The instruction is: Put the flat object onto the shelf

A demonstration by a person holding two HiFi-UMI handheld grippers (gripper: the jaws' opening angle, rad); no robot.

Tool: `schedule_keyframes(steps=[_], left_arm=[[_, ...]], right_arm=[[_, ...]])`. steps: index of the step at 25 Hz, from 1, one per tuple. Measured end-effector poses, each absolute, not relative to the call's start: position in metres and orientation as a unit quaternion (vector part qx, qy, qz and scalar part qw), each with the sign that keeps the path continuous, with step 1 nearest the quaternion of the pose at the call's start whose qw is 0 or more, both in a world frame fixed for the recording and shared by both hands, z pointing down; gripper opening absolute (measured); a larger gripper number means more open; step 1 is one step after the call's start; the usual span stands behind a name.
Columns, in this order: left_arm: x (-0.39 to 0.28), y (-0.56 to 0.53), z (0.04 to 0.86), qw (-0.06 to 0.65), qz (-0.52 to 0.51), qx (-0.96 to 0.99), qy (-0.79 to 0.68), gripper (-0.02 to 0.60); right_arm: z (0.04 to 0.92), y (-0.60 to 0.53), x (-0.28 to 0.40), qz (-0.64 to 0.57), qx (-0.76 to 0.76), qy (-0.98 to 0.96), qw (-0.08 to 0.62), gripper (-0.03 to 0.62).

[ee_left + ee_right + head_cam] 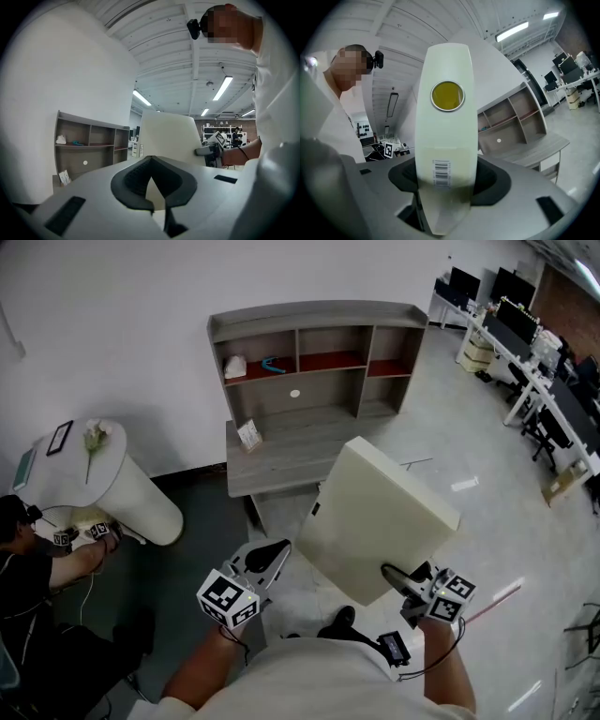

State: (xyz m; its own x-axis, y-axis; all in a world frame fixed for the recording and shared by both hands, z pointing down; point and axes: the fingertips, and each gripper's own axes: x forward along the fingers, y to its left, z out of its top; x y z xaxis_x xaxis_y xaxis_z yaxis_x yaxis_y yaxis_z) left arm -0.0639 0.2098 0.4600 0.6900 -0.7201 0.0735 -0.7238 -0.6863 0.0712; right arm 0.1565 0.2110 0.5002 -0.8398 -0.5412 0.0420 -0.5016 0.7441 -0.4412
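The right gripper has its jaws set wide and clamped on the thick edge of the board, one jaw on each face. A barcode label sits just above the grip and a yellow disc further up the same edge. In the head view the grip is at the board's 5 o'clock corner, and the board rises from it, tilted and clear of the floor. The left gripper has its jaws together with nothing between them. It sits just beside the board's 8 o'clock corner, and we cannot tell whether it touches the board. The shelf stands at 12 o'clock from the board, well apart from it. Its wide lower deck is bare except for a small card near the 9 o'clock end. We judge the step in hand to be the carry: the board is gripped and lifted but not yet at the shelf. The next move calls for advancing toward 12 o'clock and levelling the board. The upper compartments look too narrow, so we would then lower the board onto the deck clear of the card. With one corner grip on a broad panel, we expect sag or twist. We advise steadying the free edge with the left gripper before release.
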Motion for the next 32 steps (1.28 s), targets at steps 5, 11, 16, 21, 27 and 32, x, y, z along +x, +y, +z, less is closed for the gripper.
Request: schedule_keyframes(steps=[5,11,16,21,27,32], left_arm=[[-0.036,0.172,0.463,0.051,0.021,0.914,-0.402,0.014],[0.004,0.124,0.459,0.048,0.016,0.908,-0.417,0.014],[0.032,0.095,0.456,0.040,0.018,0.905,-0.422,0.014],[0.046,0.073,0.459,0.038,0.027,0.906,-0.421,0.014],[0.051,0.040,0.463,0.036,0.029,0.910,-0.413,0.014],[0.050,0.002,0.460,0.038,0.026,0.913,-0.405,0.014]], right_arm=[[0.501,0.174,0.188,-0.216,-0.273,0.937,0.040,0.285],[0.499,0.129,0.240,-0.212,-0.271,0.938,0.039,0.285],[0.495,0.102,0.268,-0.212,-0.265,0.939,0.044,0.285],[0.499,0.078,0.281,-0.214,-0.265,0.939,0.045,0.285],[0.501,0.049,0.285,-0.214,-0.272,0.937,0.048,0.285],[0.496,0.016,0.283,-0.213,-0.282,0.934,0.049,0.285]])
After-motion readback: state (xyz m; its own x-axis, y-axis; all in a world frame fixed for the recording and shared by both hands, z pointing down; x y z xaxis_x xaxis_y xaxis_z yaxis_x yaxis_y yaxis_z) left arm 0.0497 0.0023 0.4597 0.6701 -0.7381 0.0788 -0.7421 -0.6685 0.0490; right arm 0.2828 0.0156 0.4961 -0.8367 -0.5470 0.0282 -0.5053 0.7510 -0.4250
